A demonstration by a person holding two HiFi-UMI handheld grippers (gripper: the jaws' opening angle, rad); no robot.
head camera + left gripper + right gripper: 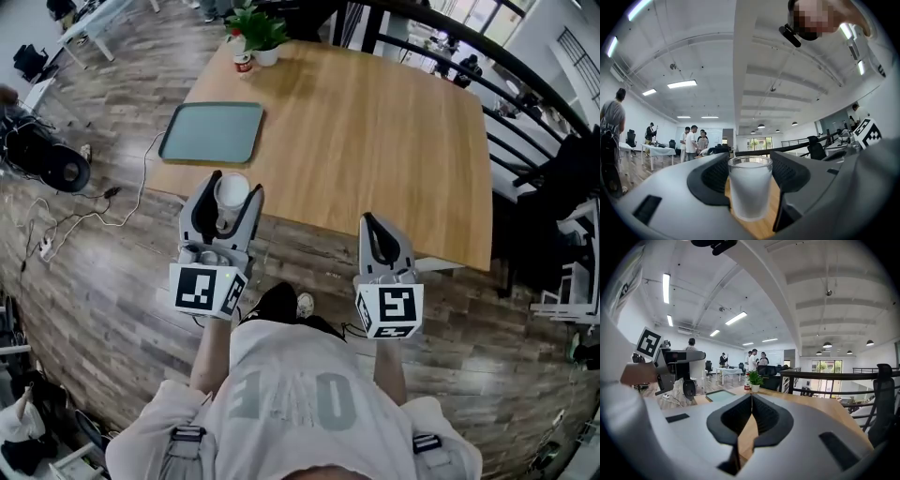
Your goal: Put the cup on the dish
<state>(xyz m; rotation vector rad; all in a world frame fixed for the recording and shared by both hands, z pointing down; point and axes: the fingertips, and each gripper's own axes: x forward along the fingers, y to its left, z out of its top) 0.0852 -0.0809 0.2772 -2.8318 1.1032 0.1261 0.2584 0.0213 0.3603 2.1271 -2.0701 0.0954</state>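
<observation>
The cup point(750, 187) is a small straight-sided tumbler of frosted, milky translucent material with a clear rim. It stands upright between the two dark, ribbed pads of your left gripper point(234, 185), which is clamped on it from both sides. You hold it at the near edge of the table point(375, 141), a broad square top of pale, smooth wood. The dish point(212, 132) lies on that table just beyond the cup and apart from it. It is a flat grey-green rectangle with rounded corners and a low raised rim.

Your right gripper point(751, 401) is clenched, its jaws pressed together with nothing between them. It sits level with the left one, short of the table edge and over the plank floor point(112, 281). Both grippers point away from your body, marker cubes nearest you.
</observation>
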